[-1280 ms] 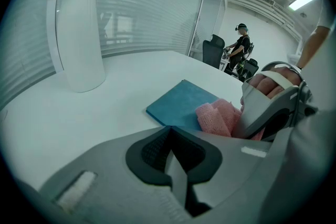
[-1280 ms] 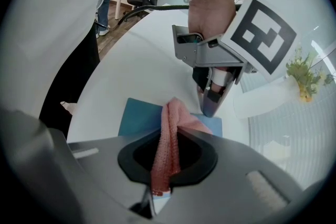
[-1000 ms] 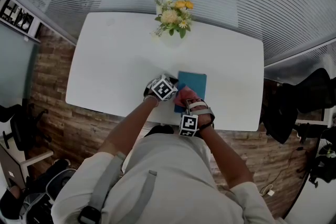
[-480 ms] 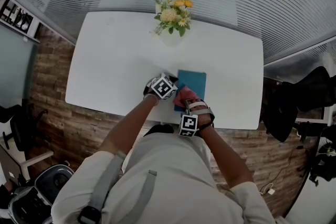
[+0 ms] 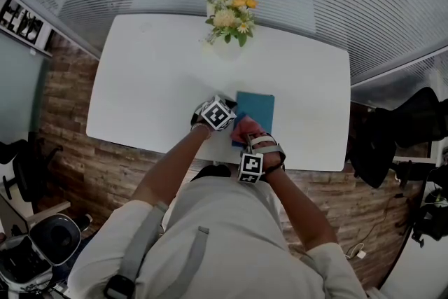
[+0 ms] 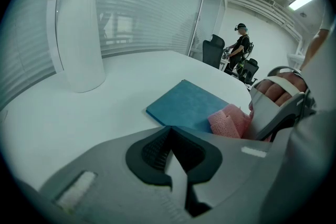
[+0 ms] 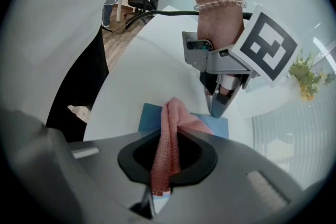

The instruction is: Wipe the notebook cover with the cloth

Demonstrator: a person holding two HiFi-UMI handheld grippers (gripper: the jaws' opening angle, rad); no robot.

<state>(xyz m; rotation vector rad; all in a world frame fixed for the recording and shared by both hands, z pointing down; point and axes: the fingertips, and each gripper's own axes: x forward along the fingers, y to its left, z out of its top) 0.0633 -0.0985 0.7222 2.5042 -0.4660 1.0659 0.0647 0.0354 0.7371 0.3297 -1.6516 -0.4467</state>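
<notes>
A blue notebook [image 5: 256, 110] lies flat near the front edge of the white table [image 5: 154, 80]; it also shows as the blue notebook [image 6: 190, 105] and the notebook [image 7: 148, 115]. My right gripper [image 5: 246, 138] is shut on a pink cloth [image 5: 245, 127], which rests bunched on the notebook's near left corner. The cloth [image 7: 167, 144] runs between the jaws of the right gripper [image 7: 157, 194]. My left gripper [image 5: 232, 115] is shut and holds nothing; its tip comes down at the notebook's left edge. In its own view the left gripper [image 6: 181, 186] sits beside the cloth [image 6: 230, 121].
A white vase [image 6: 79, 29] of flowers [image 5: 231, 16] stands at the table's far edge, beyond the notebook. Office chairs [image 5: 28, 259] stand on the floor at the lower left, and dark chairs [image 5: 392, 136] at the right. Glass walls with blinds close off the back.
Both grippers, the cloth and the notebook hold their places. Only a chair on the floor at the lower left has shifted.
</notes>
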